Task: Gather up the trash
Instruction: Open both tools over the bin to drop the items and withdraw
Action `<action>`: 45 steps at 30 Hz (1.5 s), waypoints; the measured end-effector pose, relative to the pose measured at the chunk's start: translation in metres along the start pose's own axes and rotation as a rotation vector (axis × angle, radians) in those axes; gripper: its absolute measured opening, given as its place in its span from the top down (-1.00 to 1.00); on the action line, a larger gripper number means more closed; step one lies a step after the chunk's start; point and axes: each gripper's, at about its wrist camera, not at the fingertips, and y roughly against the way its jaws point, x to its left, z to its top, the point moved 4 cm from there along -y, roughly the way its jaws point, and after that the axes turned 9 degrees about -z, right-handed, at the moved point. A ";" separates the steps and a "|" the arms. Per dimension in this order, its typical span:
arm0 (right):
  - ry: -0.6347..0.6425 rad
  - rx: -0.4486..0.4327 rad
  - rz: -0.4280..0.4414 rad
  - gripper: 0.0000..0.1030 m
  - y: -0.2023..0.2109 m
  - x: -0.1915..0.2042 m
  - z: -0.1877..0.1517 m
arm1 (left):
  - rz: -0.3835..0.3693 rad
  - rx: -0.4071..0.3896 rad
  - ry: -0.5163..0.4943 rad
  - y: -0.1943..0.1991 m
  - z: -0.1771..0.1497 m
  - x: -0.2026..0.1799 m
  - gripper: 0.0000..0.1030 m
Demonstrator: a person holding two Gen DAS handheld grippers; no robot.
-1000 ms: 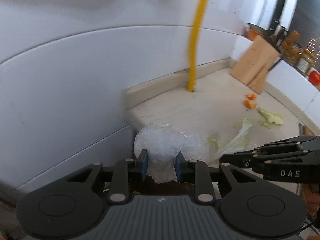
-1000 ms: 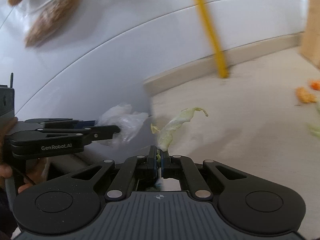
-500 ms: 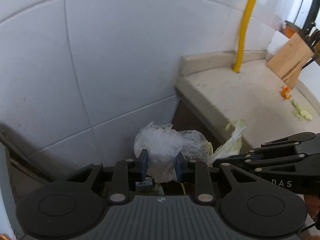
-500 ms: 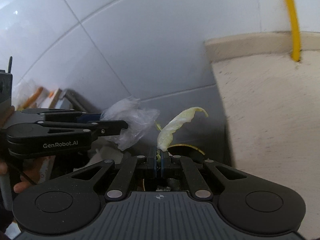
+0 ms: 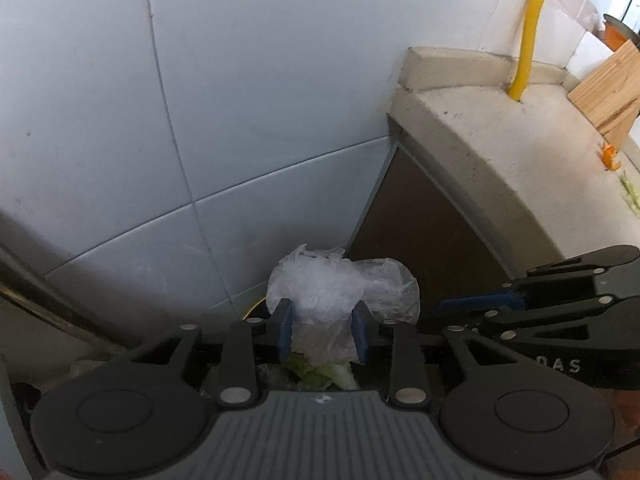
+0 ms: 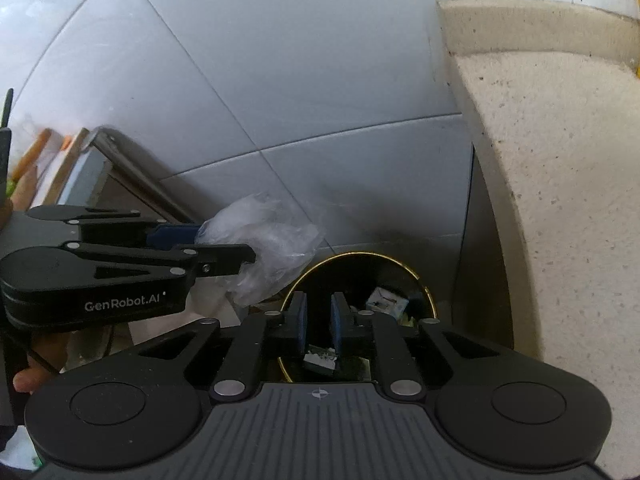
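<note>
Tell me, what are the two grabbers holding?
The left gripper has a crumpled plastic bag between its fingers, at the bag's lower part. The right gripper holds nothing.

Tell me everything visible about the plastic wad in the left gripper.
The plastic wad is crumpled, thin, translucent white film, bunched into a puffy lump with a looser clear flap on its right side. It sits between the left gripper's blue pads, bulging above them and hanging a little below; the jaws have just been opening, so the grip looks loose. In the right wrist view it hangs beside the bin's gold rim, near the tiled wall. Nothing else touches it.
</note>
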 end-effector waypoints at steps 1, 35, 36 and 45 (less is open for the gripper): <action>-0.003 -0.001 -0.003 0.61 0.000 -0.001 0.000 | -0.001 0.003 0.003 -0.001 0.000 0.001 0.44; -0.073 -0.197 -0.085 0.34 0.096 -0.048 -0.010 | -0.066 -0.084 -0.135 0.016 0.032 -0.059 0.26; -0.081 -0.202 -0.096 0.33 0.100 -0.054 -0.012 | -0.078 -0.088 -0.151 0.015 0.035 -0.067 0.26; -0.192 -0.263 -0.259 0.23 0.151 -0.132 -0.035 | -0.206 -0.112 -0.318 -0.001 0.076 -0.156 0.26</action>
